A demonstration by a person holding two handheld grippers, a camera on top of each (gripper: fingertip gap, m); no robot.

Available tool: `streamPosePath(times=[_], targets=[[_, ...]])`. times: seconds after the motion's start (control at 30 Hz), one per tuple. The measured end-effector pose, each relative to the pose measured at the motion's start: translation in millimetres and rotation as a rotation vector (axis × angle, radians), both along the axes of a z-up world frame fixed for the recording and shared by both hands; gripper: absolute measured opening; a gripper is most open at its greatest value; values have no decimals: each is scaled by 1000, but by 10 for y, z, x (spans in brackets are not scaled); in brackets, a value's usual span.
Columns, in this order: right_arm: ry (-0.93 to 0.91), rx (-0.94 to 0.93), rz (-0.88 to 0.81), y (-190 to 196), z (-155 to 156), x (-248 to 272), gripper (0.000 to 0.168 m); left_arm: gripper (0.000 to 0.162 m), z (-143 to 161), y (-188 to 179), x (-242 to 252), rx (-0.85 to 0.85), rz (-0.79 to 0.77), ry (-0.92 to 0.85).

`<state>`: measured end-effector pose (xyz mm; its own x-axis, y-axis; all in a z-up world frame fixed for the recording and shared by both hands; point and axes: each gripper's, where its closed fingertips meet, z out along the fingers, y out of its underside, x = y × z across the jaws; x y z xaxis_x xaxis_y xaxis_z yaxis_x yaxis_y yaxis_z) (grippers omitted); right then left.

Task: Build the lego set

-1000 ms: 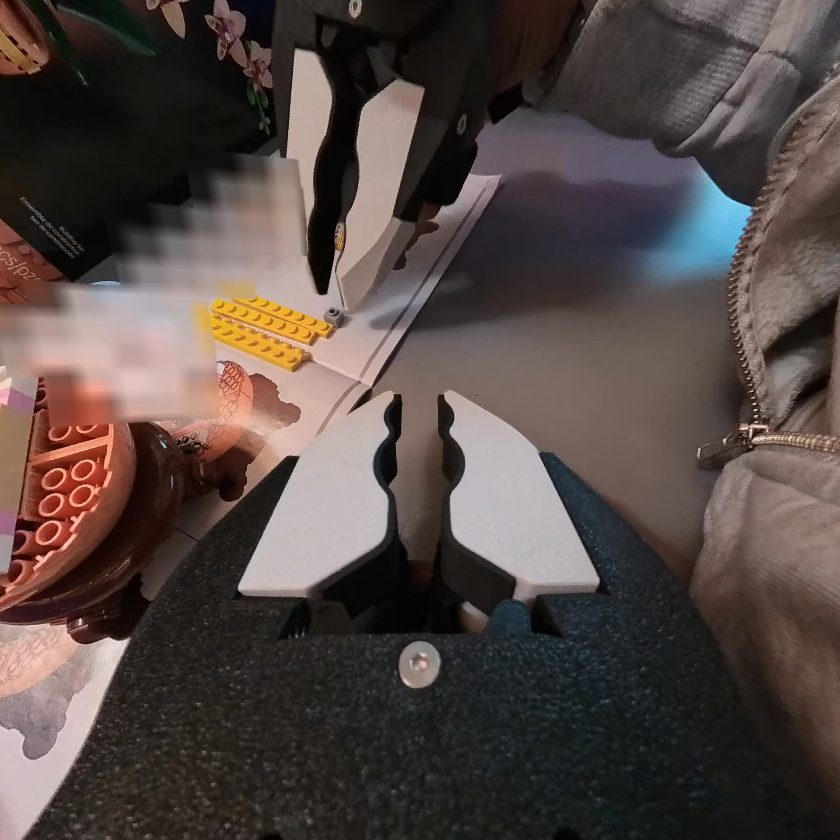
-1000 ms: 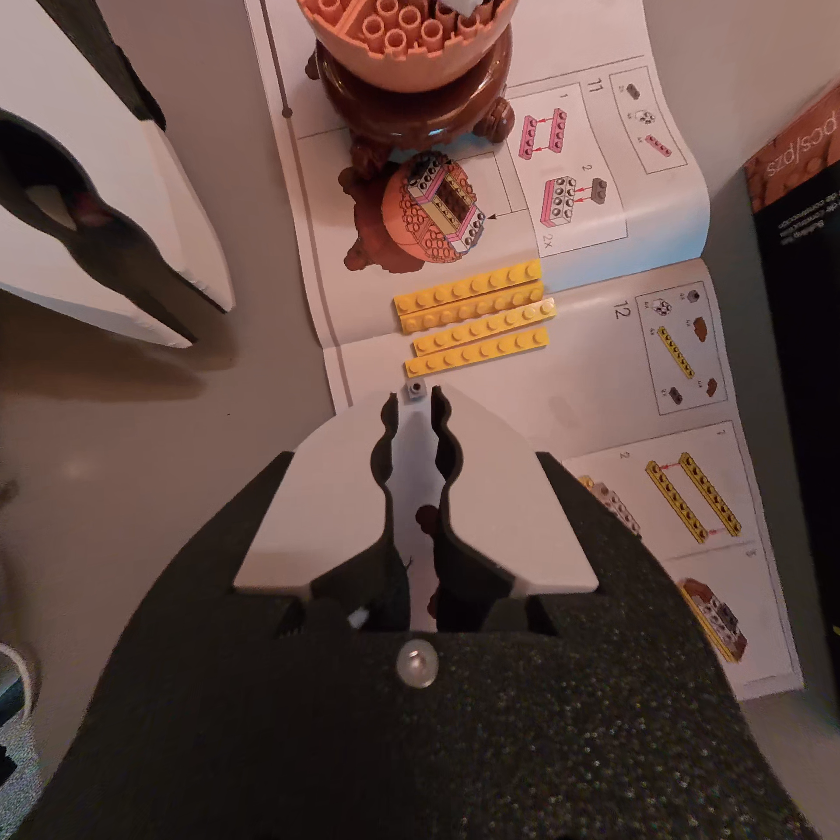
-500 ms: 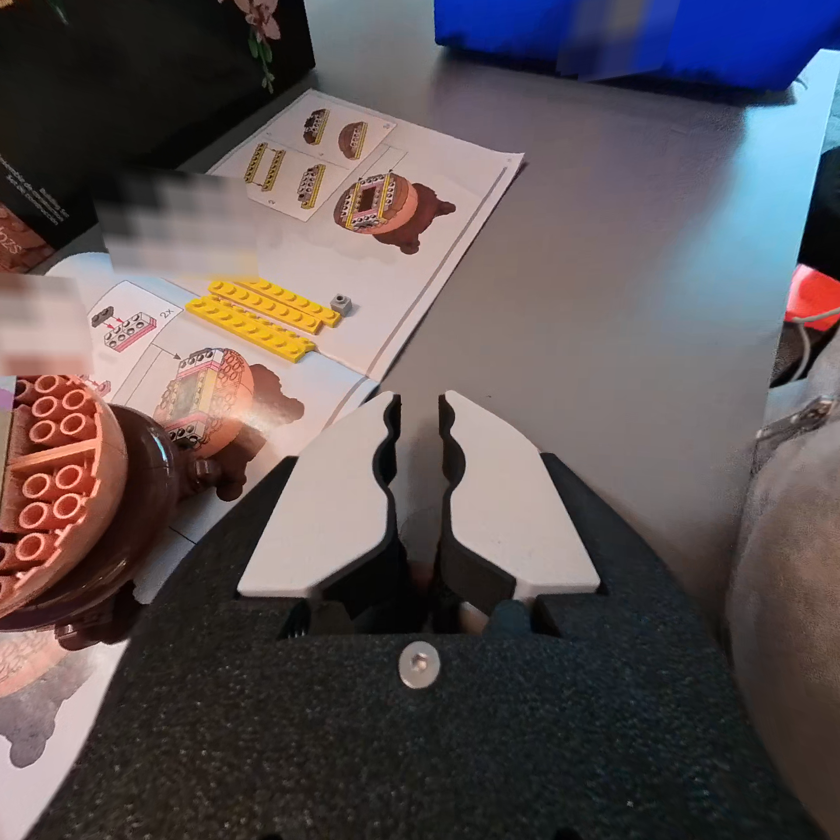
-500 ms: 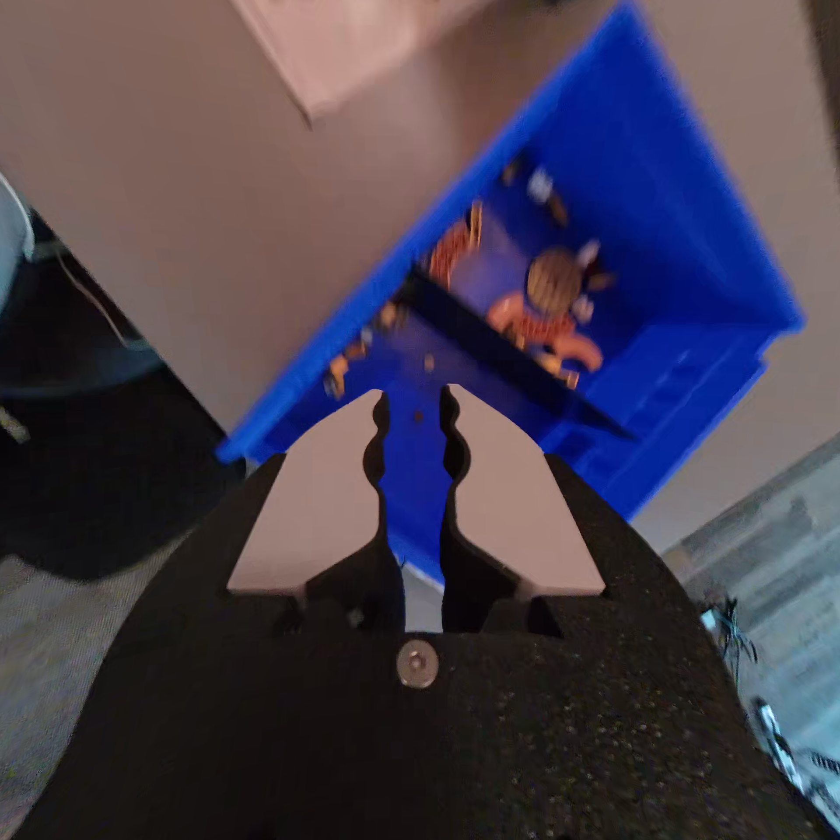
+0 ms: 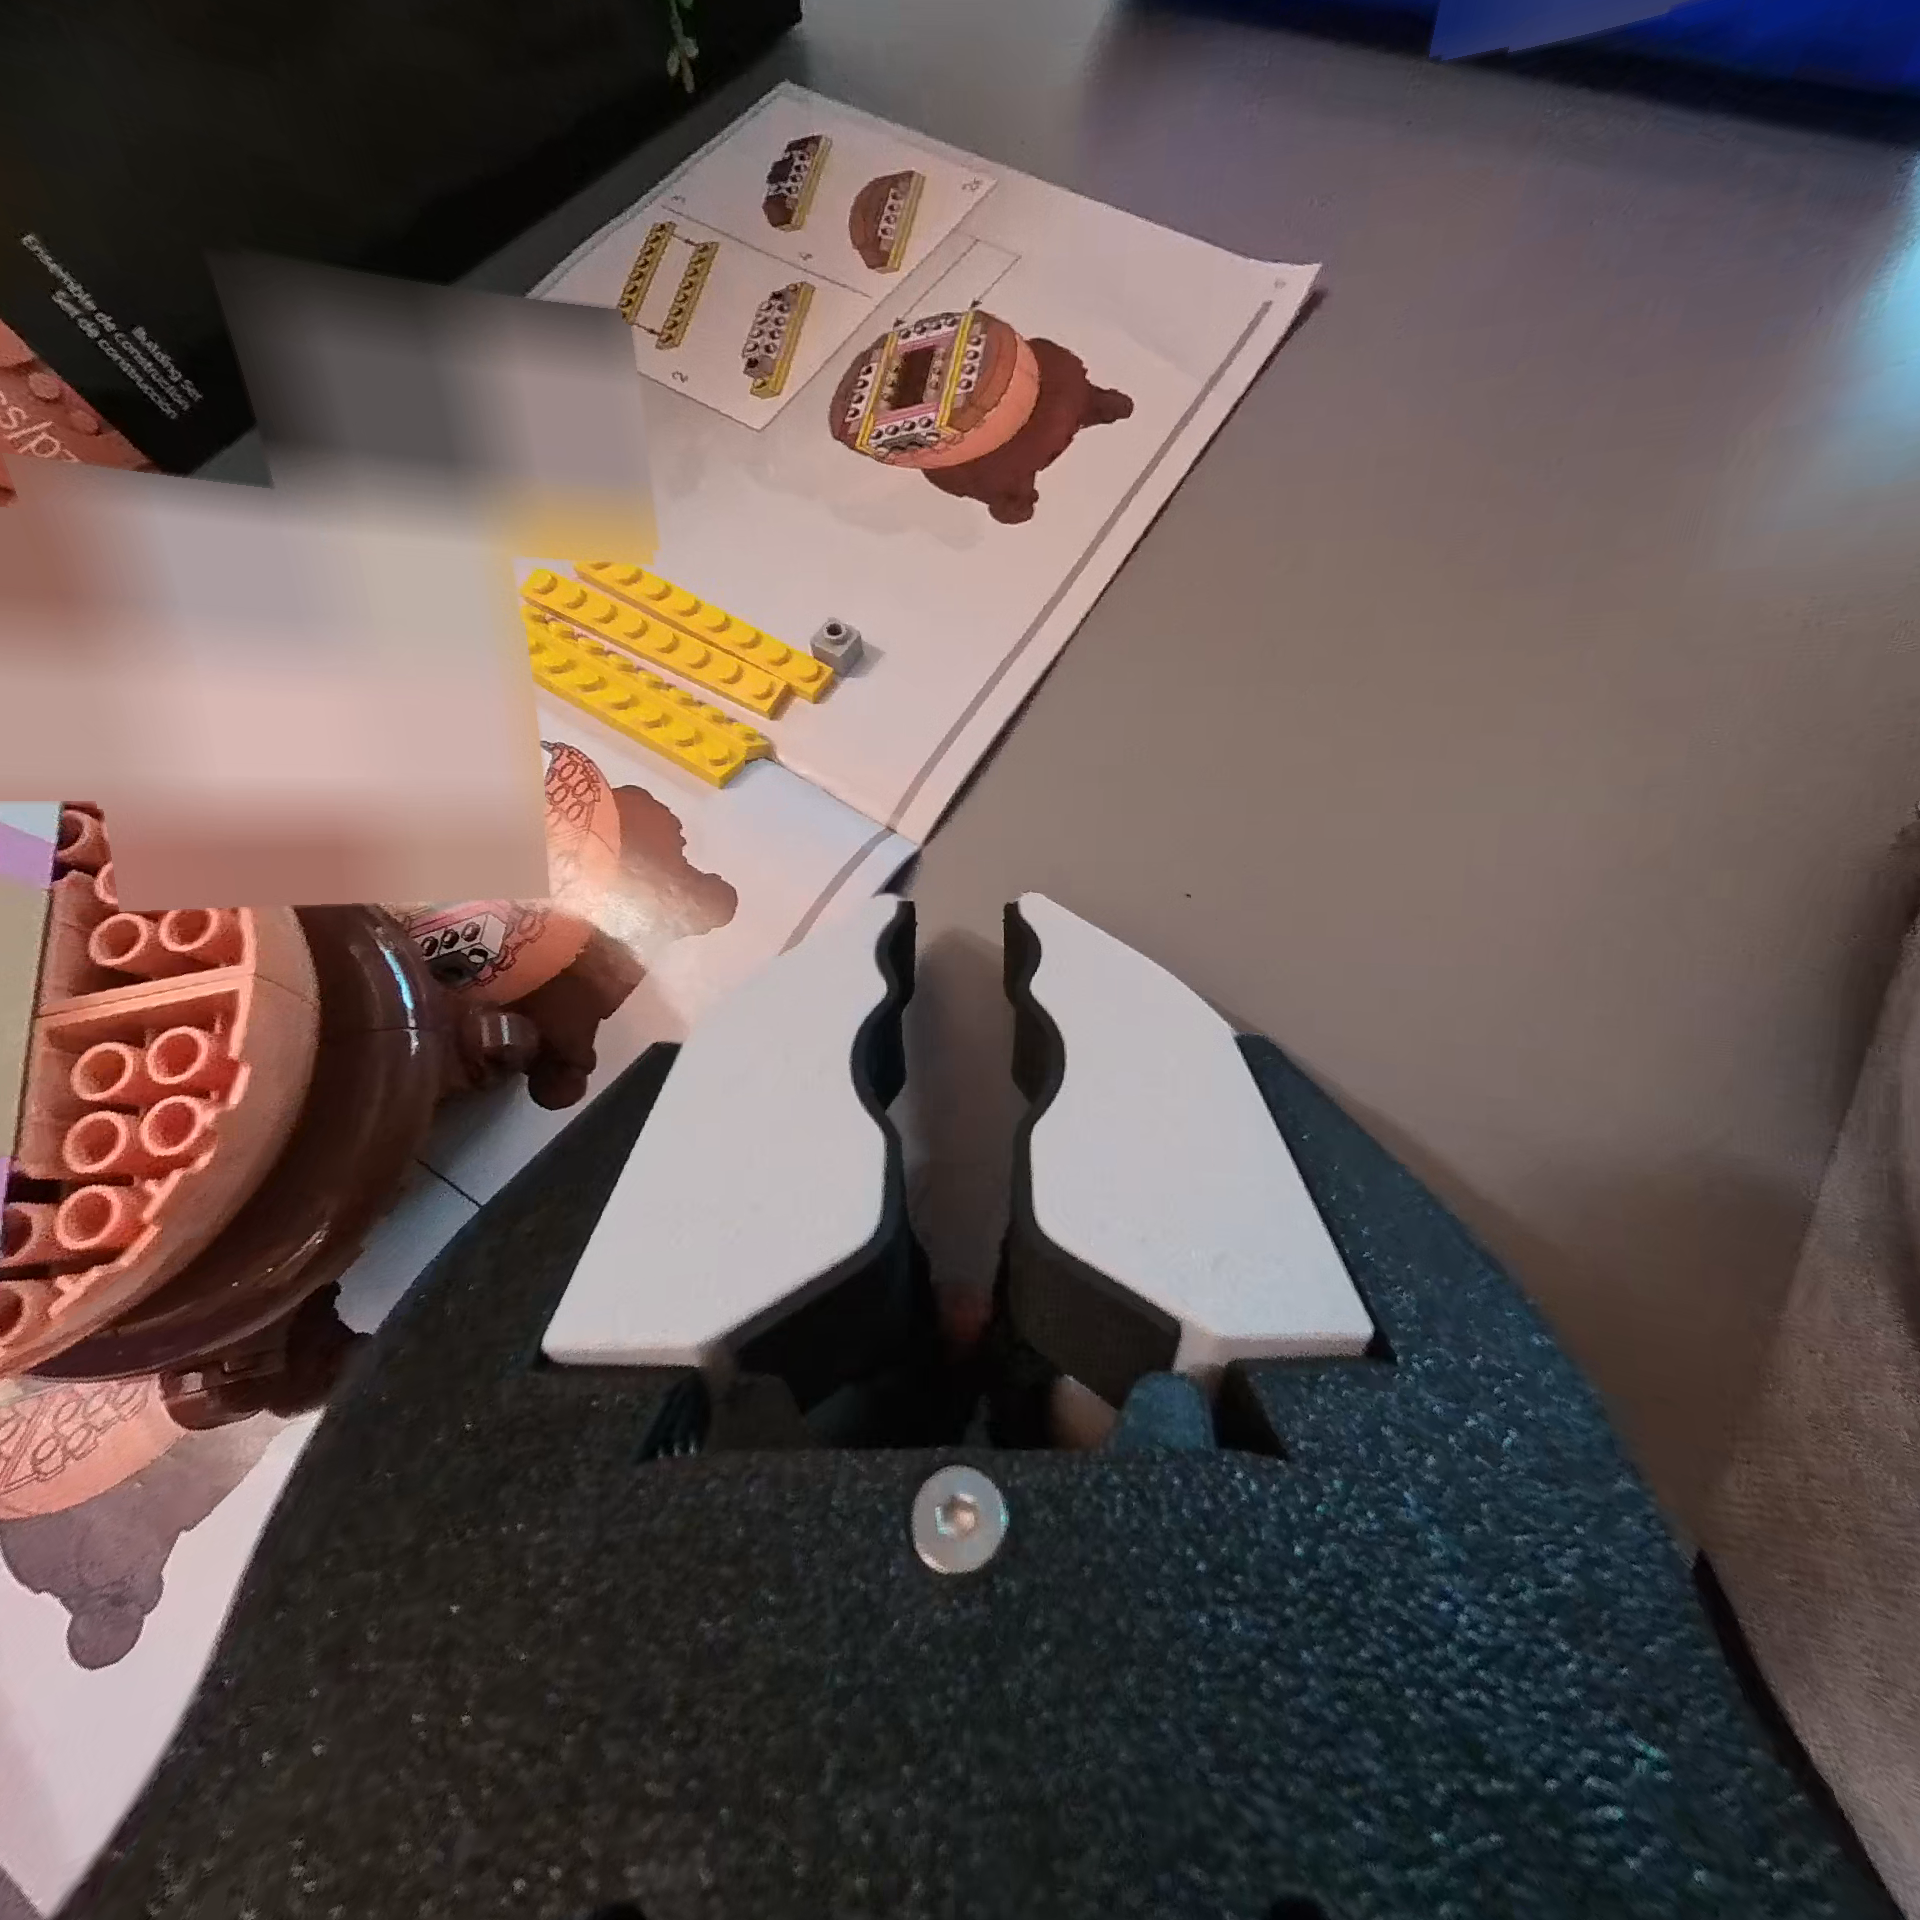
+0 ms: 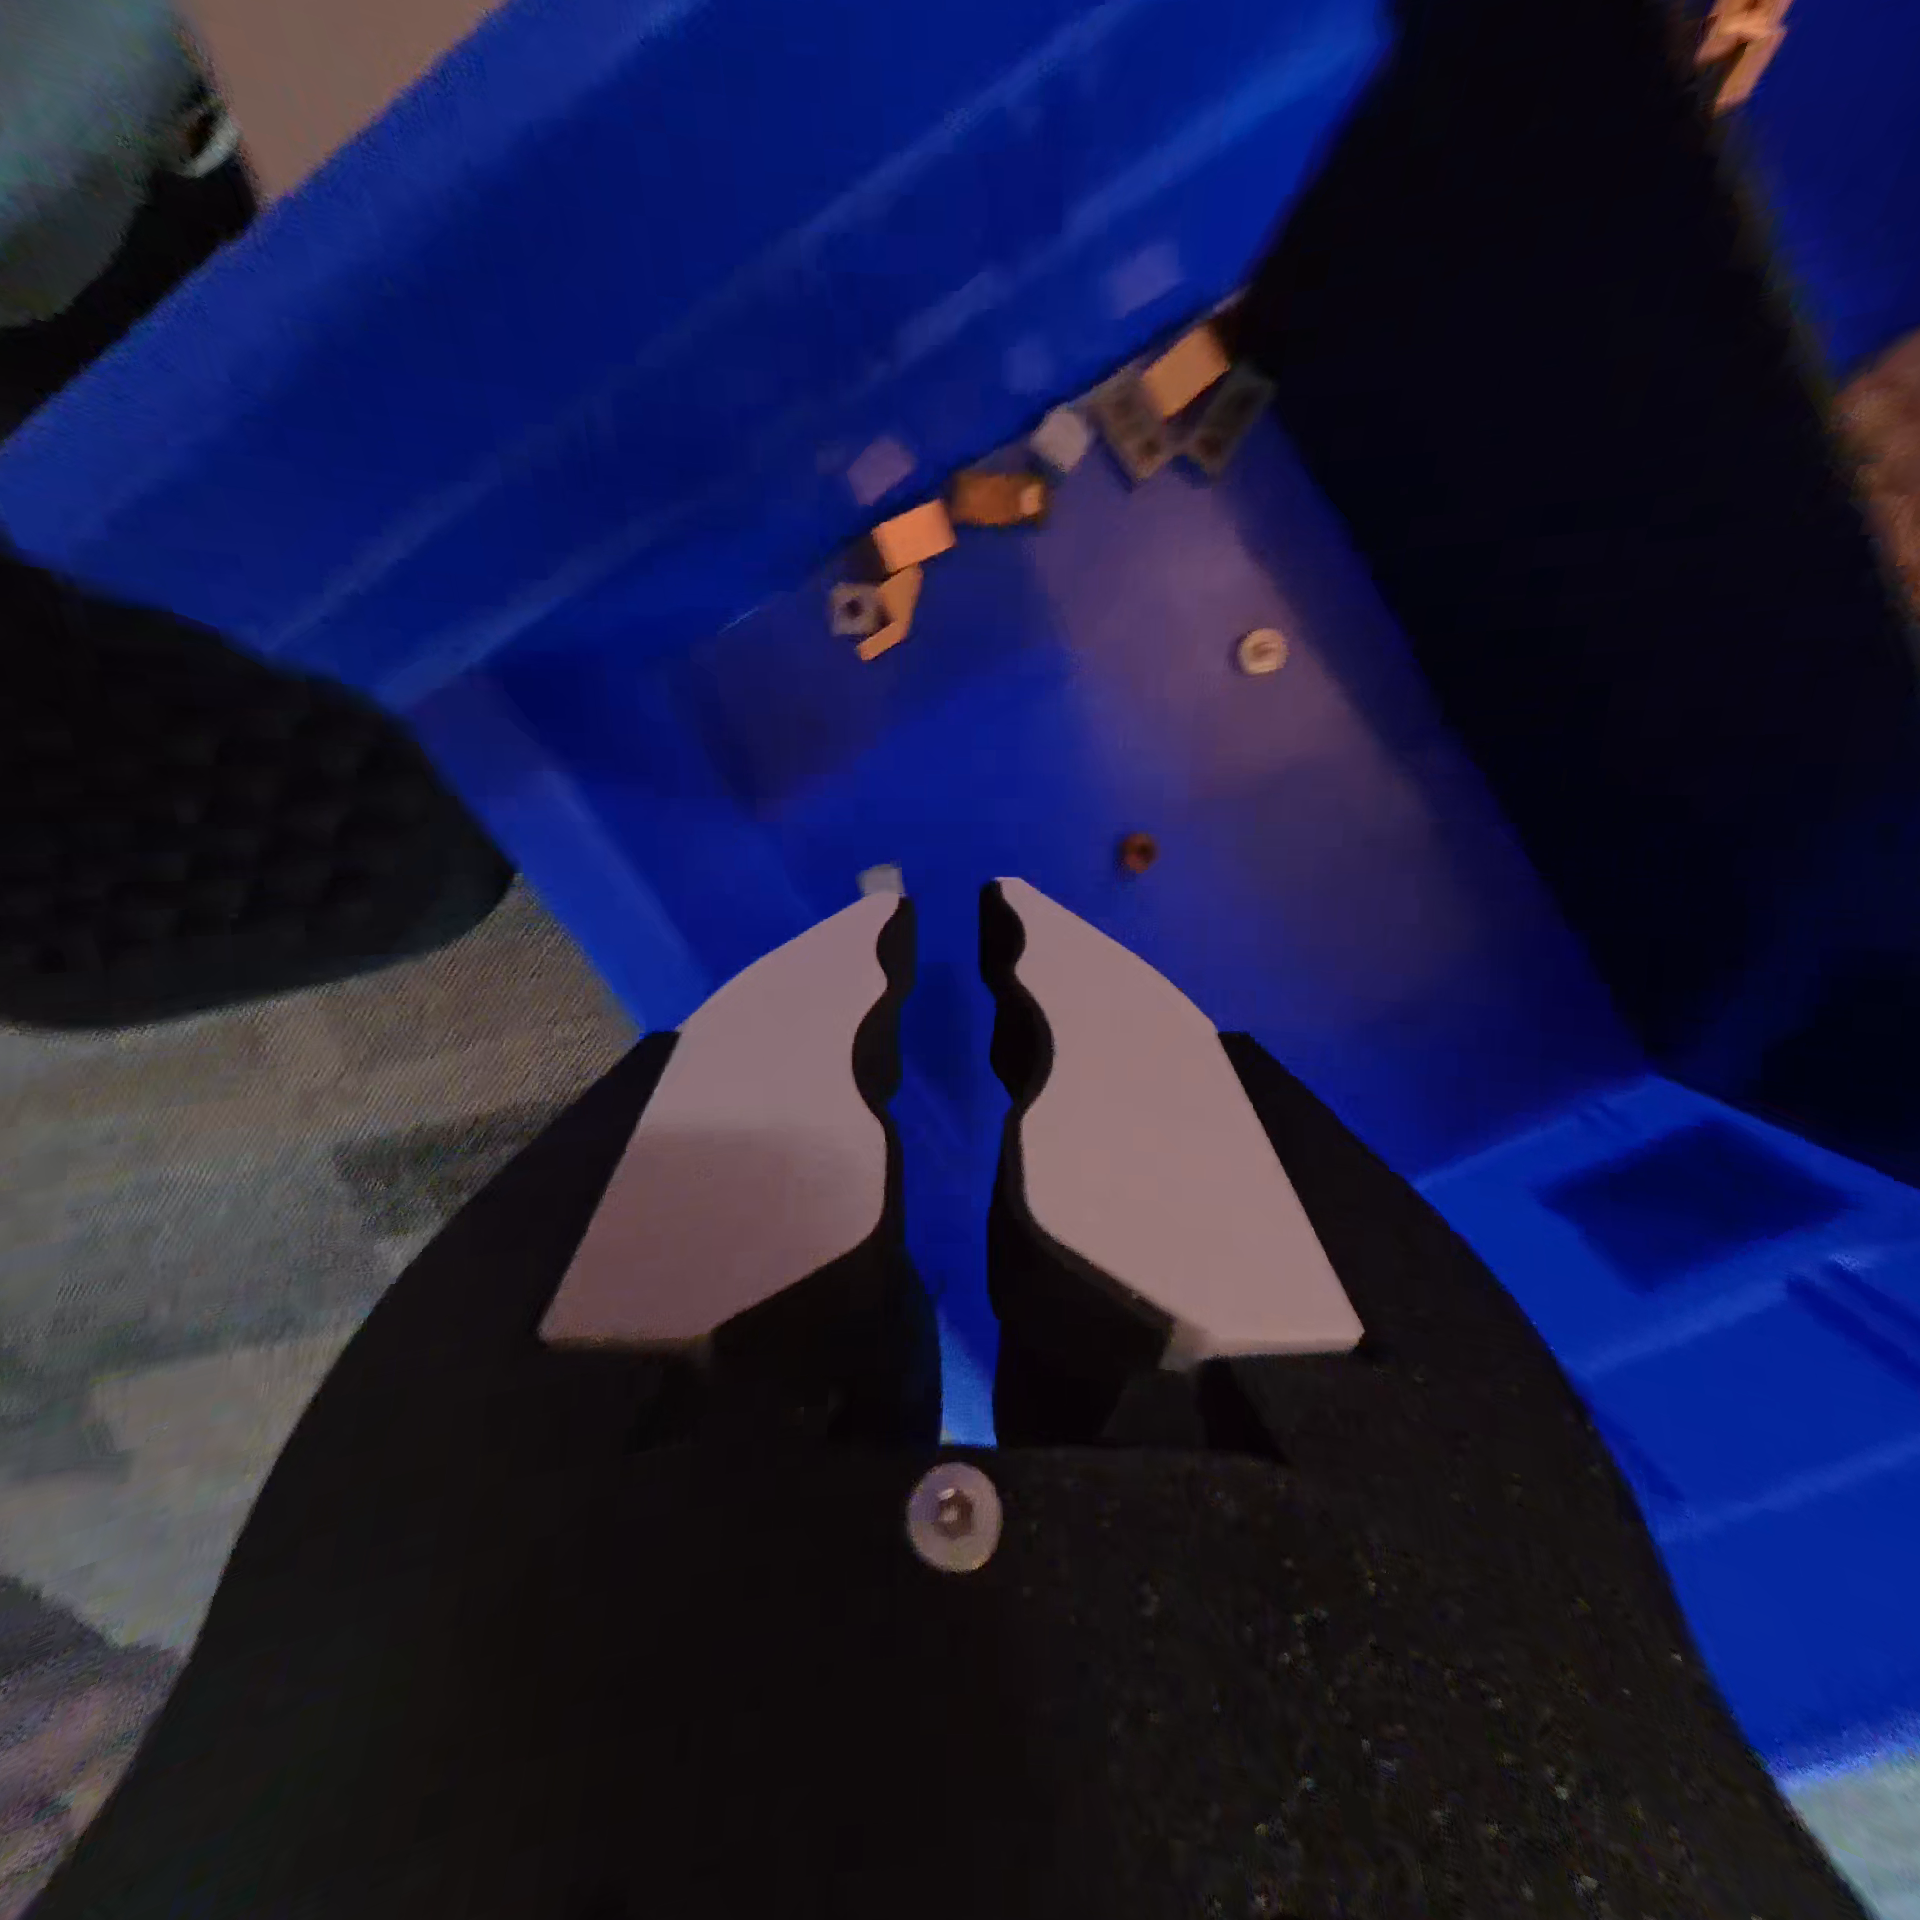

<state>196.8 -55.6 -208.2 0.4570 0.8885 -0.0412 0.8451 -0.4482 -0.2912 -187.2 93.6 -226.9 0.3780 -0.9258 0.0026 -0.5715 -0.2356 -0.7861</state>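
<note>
Your right tool, jaws slightly apart and empty, points into the blue bin holding scattered small bricks; your left tool likewise gapes empty.

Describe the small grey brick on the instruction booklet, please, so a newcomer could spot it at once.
Find the open instruction booklet on the grey table, then the yellow plates lying on it. Just off their right-hand ends sits the small grey brick: cube-shaped and single-studded, not long, flat and yellow.

The left wrist view was sharp and evenly lit, with a soft sheen on the grey table and wide-angle bending at the edges. The right wrist view was dim and motion-blurred; small pieces in the blue bin were perhaps bricks.
</note>
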Motion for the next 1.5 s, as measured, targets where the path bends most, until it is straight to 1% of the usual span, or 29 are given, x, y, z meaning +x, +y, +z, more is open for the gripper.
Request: streamPosePath(times=[0.13,0.2,0.33,0.43,0.53,0.6,0.63,0.7,0.77,0.8,0.83,0.9,0.97,1.03,1.1,1.13,1.2,1.3,1.5], targets=[[48,-114,110,-123,13,-62,10,16,-55,11,-3,-16,8,35],[47,-169,140,-138,-38,-101,9,16,-77,9,-3,-14,6,52],[-35,-250,154,-141,-190,-41,9,16,-64,28,-12,-9,20,44],[-50,-287,147,-155,-223,-45,9,16,-40,31,-14,-7,23,27],[-56,-285,141,-147,-223,-52,8,16,-21,33,-14,-1,24,15],[-34,-222,90,-74,-116,-53,8,18,4,31,9,7,22,4],[-2,-148,38,25,0,-71,8,19,46,17,57,6,13,-23],[109,71,-86,322,363,-182,8,20,190,-18,215,-11,-12,-111],[286,301,-170,611,864,-462,8,19,366,-17,400,-30,-29,-208],[378,405,-160,706,1115,-672,8,19,466,-19,498,-47,-42,-263],[428,505,-129,782,1315,-883,8,19,578,-21,596,-68,-57,-323],[384,681,-30,929,1506,-1274,8,18,837,-11,770,-146,-66,-455],[330,798,107,1080,1517,-1747,8,19,1124,-64,911,-293,-109,-596],[335,837,224,1214,1422,-2235,8,20,1339,-117,993,-456,-164,-690],[278,859,288,1377,1286,-2540,8,21,1414,-123,1020,-558,-188,-720],[263,861,320,1430,1240,-2665,8,21,1409,-108,1013,-580,-183,-716],[215,853,371,1510,1152,-2846,8,21,1362,-58,964,-571,-158,-695],[116,845,424,1590,1063,-2970,8,21,1340,9,866,-538,-122,-695],[74,864,481,1626,1080,-3115,8,16,1295,89,813,-447,-65,-677]])
